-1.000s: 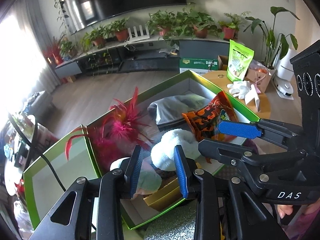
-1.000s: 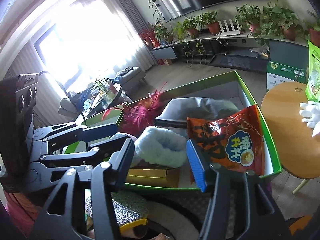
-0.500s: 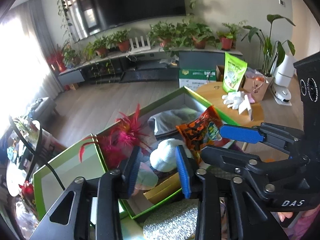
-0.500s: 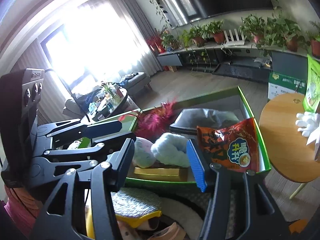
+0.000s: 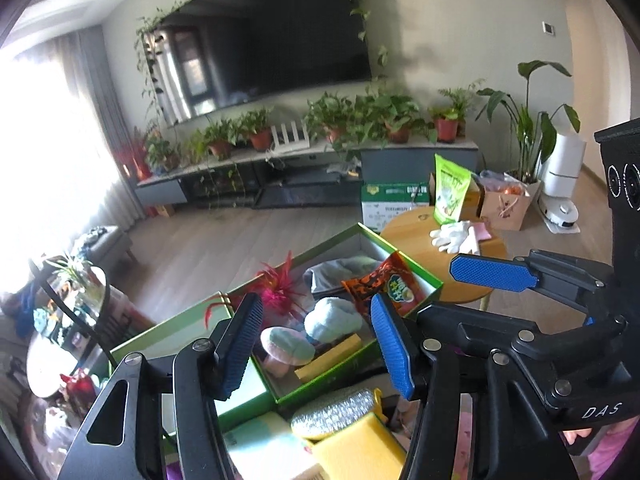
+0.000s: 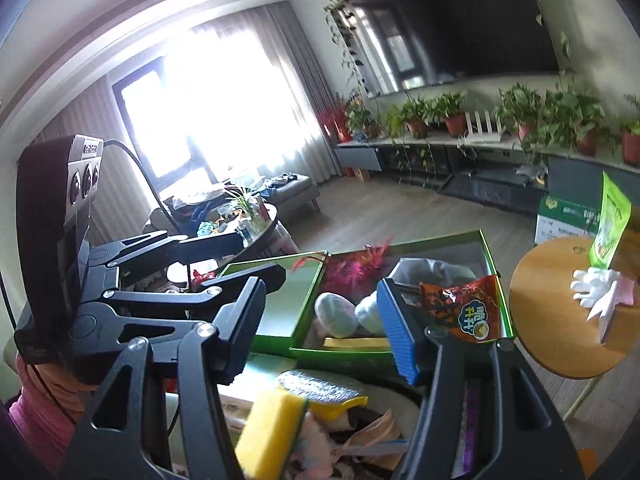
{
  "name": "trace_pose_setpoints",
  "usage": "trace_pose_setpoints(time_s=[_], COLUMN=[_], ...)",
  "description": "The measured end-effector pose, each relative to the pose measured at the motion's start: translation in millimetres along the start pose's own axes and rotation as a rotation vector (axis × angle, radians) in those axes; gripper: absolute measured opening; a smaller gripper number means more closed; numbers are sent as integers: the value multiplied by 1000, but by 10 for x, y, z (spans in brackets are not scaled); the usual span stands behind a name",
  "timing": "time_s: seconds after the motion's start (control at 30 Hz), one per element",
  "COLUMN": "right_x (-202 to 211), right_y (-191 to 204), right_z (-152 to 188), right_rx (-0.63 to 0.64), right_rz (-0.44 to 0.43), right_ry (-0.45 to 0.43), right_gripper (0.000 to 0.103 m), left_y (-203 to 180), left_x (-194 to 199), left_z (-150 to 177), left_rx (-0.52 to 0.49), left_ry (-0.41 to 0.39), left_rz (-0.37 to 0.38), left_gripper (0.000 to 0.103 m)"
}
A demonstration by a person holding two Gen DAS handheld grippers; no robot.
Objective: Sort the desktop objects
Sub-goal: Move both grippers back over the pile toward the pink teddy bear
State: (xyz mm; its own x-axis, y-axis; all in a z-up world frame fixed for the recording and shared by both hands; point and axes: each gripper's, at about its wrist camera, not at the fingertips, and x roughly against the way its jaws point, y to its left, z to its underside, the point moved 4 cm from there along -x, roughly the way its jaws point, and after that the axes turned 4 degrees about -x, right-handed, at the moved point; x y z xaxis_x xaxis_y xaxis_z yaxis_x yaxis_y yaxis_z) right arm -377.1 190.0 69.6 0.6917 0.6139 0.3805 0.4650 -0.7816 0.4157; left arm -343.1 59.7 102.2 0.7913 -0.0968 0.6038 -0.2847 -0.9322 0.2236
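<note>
Both my tongs are spread with nothing between the pads – the left gripper (image 5: 316,344) has just been opening up, and the right gripper (image 6: 320,328) widened a bit too. The green box (image 5: 400,248) sits below them, holding one orange snack bag (image 5: 380,286), one grey cloth (image 5: 336,272) half buried, one pink feather thing (image 5: 280,288), two fluffy pads (image 5: 308,336) and a gold-yellow box (image 5: 332,356) I can barely read. Nearer me – two yellow sponges (image 6: 272,424), one cut off by my fingers. One pair of white gloves (image 6: 596,288) lies on the round table (image 6: 540,320).
</note>
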Motion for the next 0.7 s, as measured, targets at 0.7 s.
trace_pose_setpoints(time_s=[0.7], right_x=[1065], right_y=[691], right_z=[477], right_rx=[117], right_rz=[19], right_ry=[-56], right_gripper=[62], left_y=[-450], left_x=[1168], left_z=[532], left_rx=[44], left_ry=[-126], left_rz=[-8], left_gripper=[57])
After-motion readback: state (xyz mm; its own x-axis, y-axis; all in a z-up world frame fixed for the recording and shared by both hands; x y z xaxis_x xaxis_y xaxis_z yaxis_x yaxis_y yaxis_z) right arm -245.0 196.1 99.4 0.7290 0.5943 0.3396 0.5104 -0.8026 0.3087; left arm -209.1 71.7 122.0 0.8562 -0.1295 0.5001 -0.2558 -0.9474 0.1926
